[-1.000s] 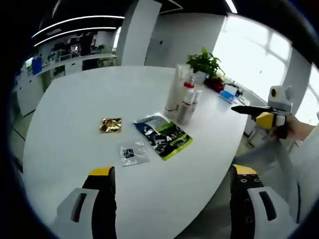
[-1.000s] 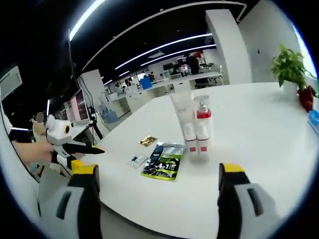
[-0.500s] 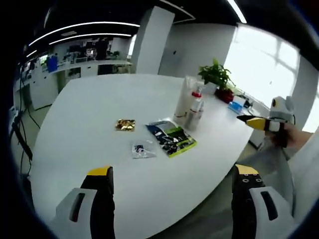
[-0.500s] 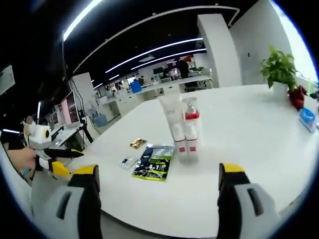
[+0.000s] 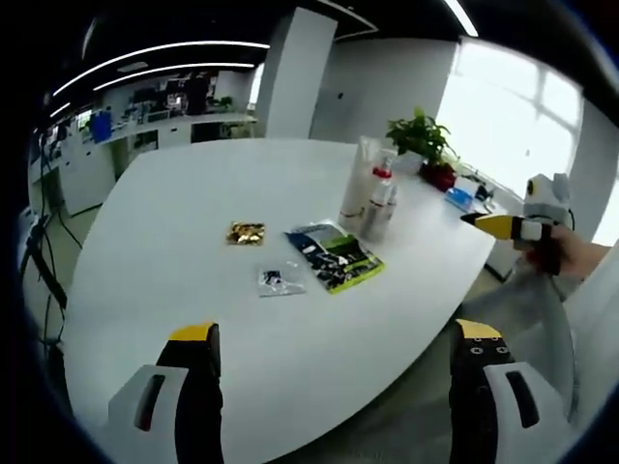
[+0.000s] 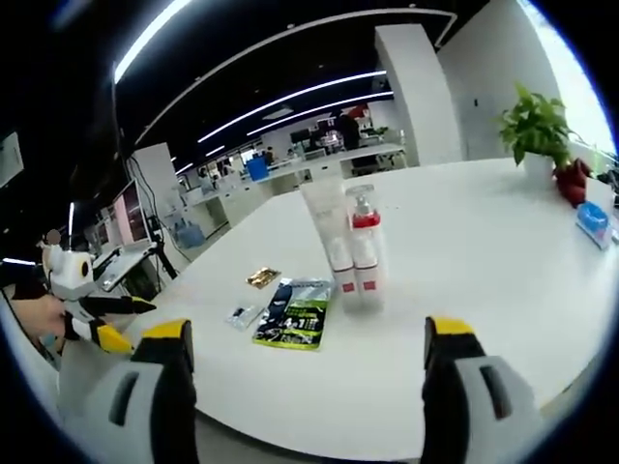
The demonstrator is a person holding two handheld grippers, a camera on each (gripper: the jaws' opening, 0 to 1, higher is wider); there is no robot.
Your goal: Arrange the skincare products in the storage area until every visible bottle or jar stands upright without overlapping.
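Note:
A tight cluster of skincare products [image 5: 370, 198] stands upright on the white table [image 5: 174, 222]: a tall white tube [image 6: 324, 224], a pump bottle with a red collar [image 6: 364, 224] and small white bottles with red bands [image 6: 354, 275]. Three sachets lie flat beside them: a green and black one [image 5: 336, 259], a gold one [image 5: 246, 232] and a small clear one [image 5: 279, 280]. My left gripper [image 5: 334, 333] is open and empty, held back from the table's near edge. My right gripper [image 6: 305, 333] is open and empty too, short of the edge on its own side.
A potted plant [image 5: 418, 135] and a blue item [image 6: 592, 217] sit on the table beyond the cluster. The right gripper [image 5: 513, 227] shows off the table's edge, held by a hand. The left gripper [image 6: 97, 319] shows beyond the opposite edge. Office desks stand in the background.
Both views have drifted slightly as the hands moved. The products and sachets lie as before. Both grippers stay open and empty.

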